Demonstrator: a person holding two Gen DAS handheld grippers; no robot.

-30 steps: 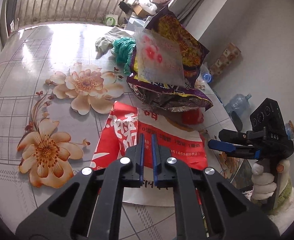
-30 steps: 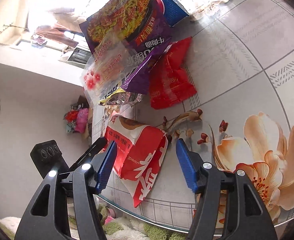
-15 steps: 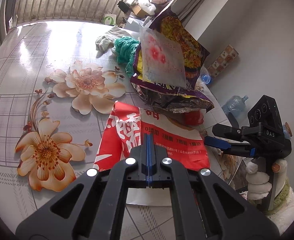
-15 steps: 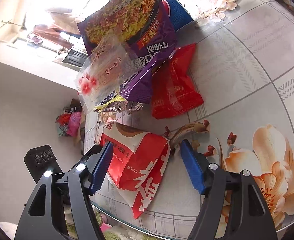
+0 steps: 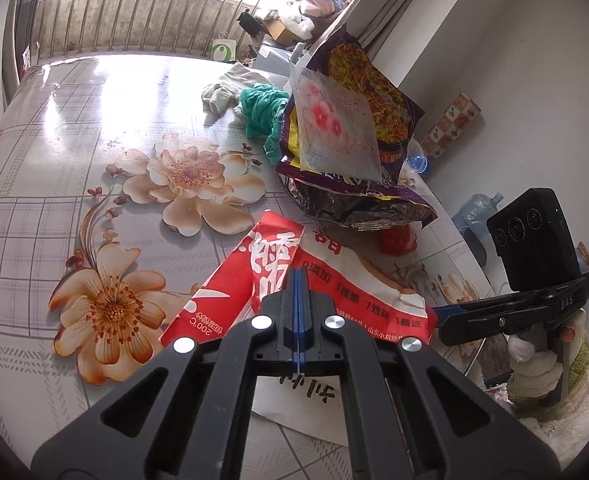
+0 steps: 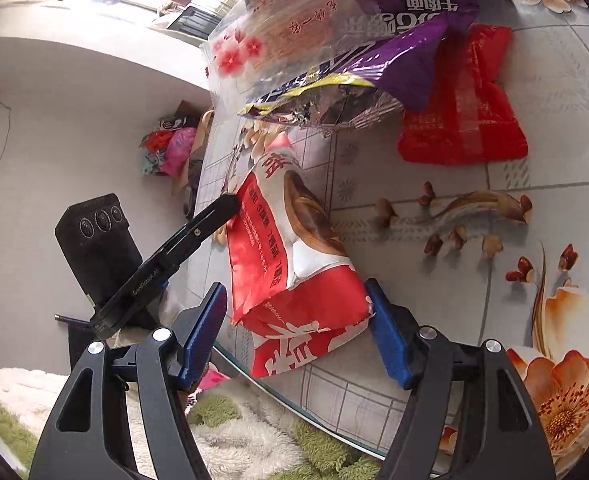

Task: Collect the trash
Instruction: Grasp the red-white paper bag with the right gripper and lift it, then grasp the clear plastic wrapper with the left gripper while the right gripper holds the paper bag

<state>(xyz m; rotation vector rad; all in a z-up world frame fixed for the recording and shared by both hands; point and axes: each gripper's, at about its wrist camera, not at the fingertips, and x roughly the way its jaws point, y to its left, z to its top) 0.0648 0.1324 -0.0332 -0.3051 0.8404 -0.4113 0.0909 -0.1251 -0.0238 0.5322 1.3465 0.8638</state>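
Red and white crinkled paper fills the near part of both my views: a snack bag with large white characters [image 5: 278, 276] lies at the table's edge, and my left gripper [image 5: 297, 280] has its blue pads pressed flat together over the bag's upper surface. I cannot tell whether any paper is pinched between them. My right gripper [image 6: 298, 308] stands spread wide with the same bag [image 6: 294, 264] between its blue pads [image 6: 388, 344]; the right pad touches the bag's crumpled end, the left pad stands clear of it.

The glossy tabletop with printed peach flowers and a grey grid [image 5: 94, 200] carries the rest. Just beyond the bag lies a flat red plastic packet [image 6: 466, 108], partly under a large torn purple noodle wrapper with a foil lining [image 6: 374, 60]. A clear plastic sleeve with red blossoms [image 5: 334, 128] leans against that wrapper. Farther back lie a bunch of green netting [image 5: 262, 112] and a pale crumpled cloth [image 5: 222, 92], near the barred window [image 5: 134, 12].
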